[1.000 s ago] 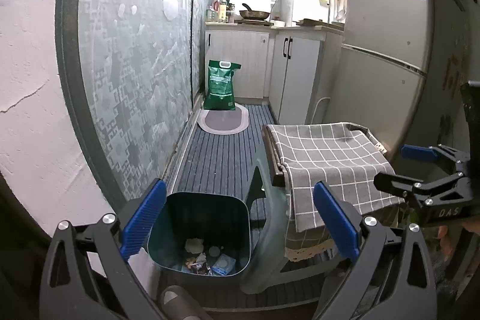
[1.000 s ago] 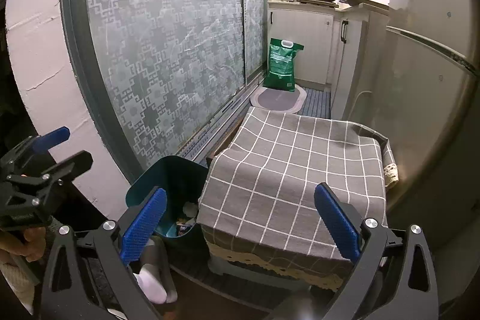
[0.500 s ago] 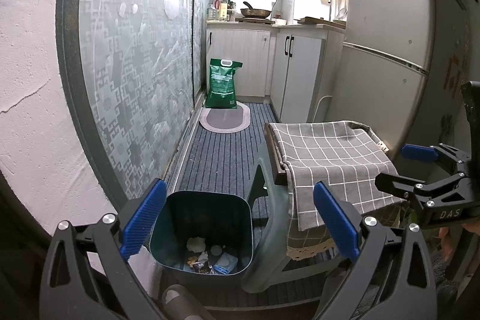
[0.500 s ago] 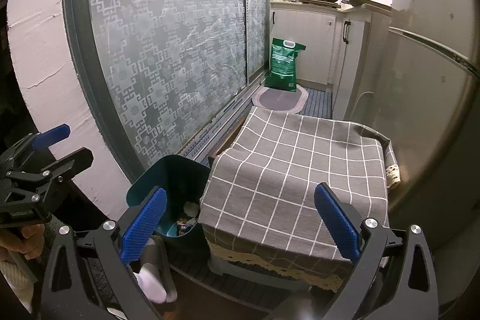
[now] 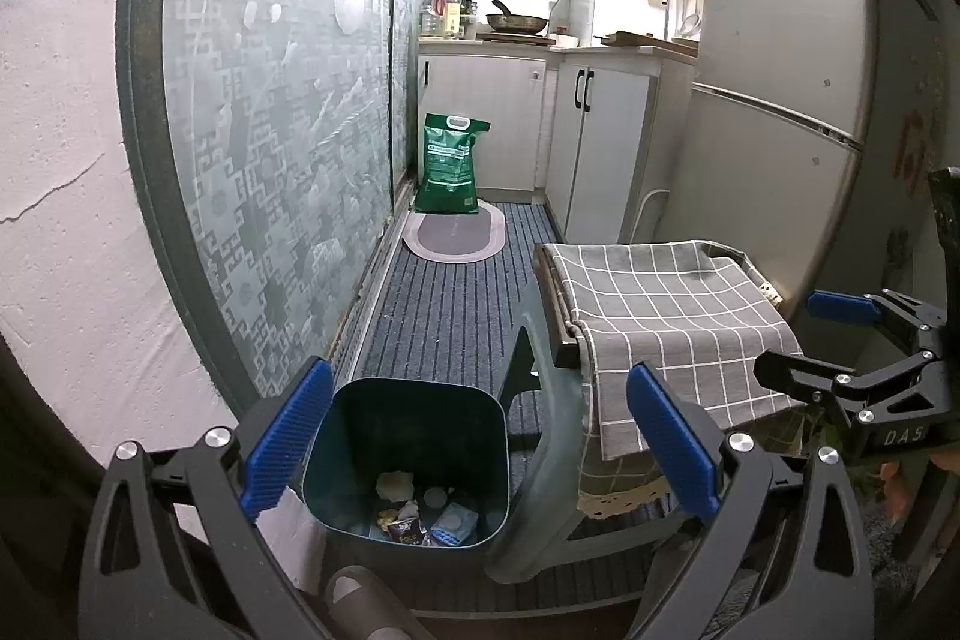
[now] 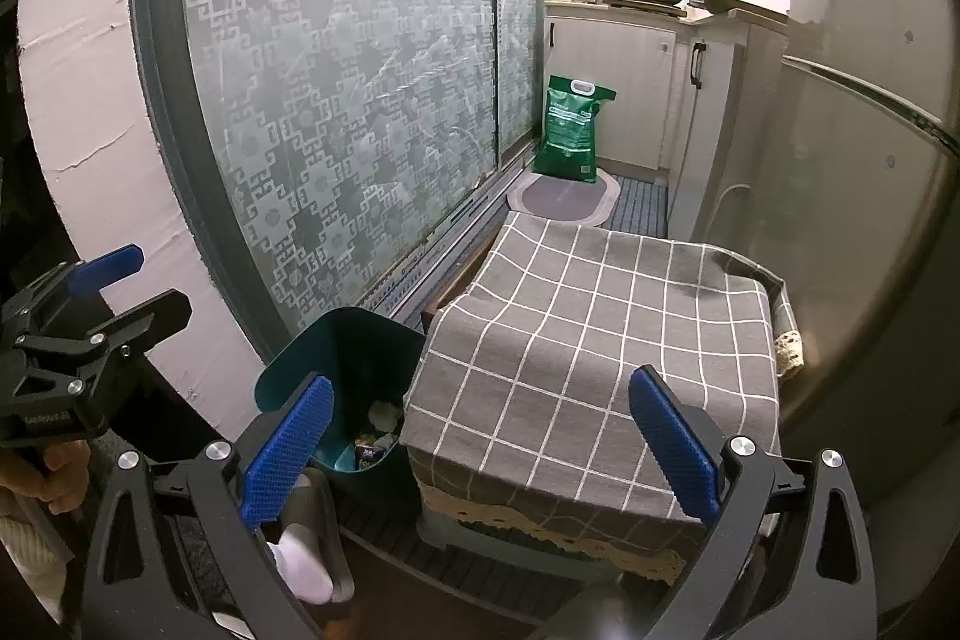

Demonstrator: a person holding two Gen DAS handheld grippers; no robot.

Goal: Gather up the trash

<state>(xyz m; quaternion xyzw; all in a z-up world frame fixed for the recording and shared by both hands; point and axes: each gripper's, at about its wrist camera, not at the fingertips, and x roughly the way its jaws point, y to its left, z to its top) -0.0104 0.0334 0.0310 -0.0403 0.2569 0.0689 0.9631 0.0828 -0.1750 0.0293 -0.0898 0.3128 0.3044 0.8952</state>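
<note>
A dark teal trash bin (image 5: 414, 424) stands on the striped floor mat, with several pieces of trash (image 5: 420, 511) at its bottom. It also shows in the right wrist view (image 6: 354, 370), beside the low table. My left gripper (image 5: 480, 436) is open and empty, held above and in front of the bin. My right gripper (image 6: 480, 442) is open and empty, over the front edge of a low table covered by a grey checked cloth (image 6: 600, 340). The right gripper shows in the left wrist view (image 5: 852, 340), and the left gripper in the right wrist view (image 6: 114, 292).
A frosted glass sliding door (image 5: 288, 130) runs along the left. A fridge (image 5: 774, 100) stands on the right. A green bag (image 5: 450, 163) and an oval mat (image 5: 456, 235) lie by the white cabinets (image 5: 510, 118) at the back. A slippered foot (image 6: 306, 562) is beside the bin.
Both views have shifted only slightly. Both grippers stay open and empty.
</note>
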